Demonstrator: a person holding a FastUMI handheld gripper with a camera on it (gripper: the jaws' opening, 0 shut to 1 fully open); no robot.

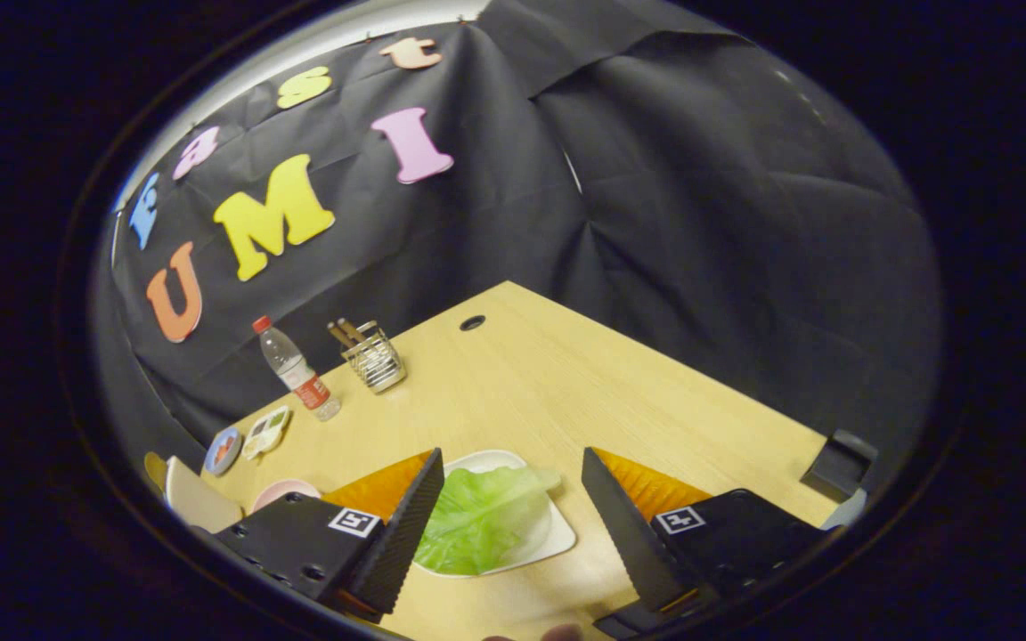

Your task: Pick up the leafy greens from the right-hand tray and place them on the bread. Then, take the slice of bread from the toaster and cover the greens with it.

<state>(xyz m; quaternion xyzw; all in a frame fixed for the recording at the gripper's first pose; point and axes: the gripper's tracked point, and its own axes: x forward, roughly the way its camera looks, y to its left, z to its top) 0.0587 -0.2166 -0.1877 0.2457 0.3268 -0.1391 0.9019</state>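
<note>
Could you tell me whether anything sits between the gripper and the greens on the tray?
Nothing visible does. The gripper is open, and the greens lie on the white tray between its fingers, with no other thing across the gap.

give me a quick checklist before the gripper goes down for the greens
1. Gripper open: ok, its fingers stand wide apart.
2. Leafy greens lined up: ok, they lie between the fingers, nearer the left one.
3. Greens free on the white tray: ok, nothing lies on them.
4. Fingers touching the greens: not ok yet, they hang above them.
5. Bread to land on: cannot tell.
6. Water bottle and metal holder out of the way: ok, far beyond the fingers.
</note>
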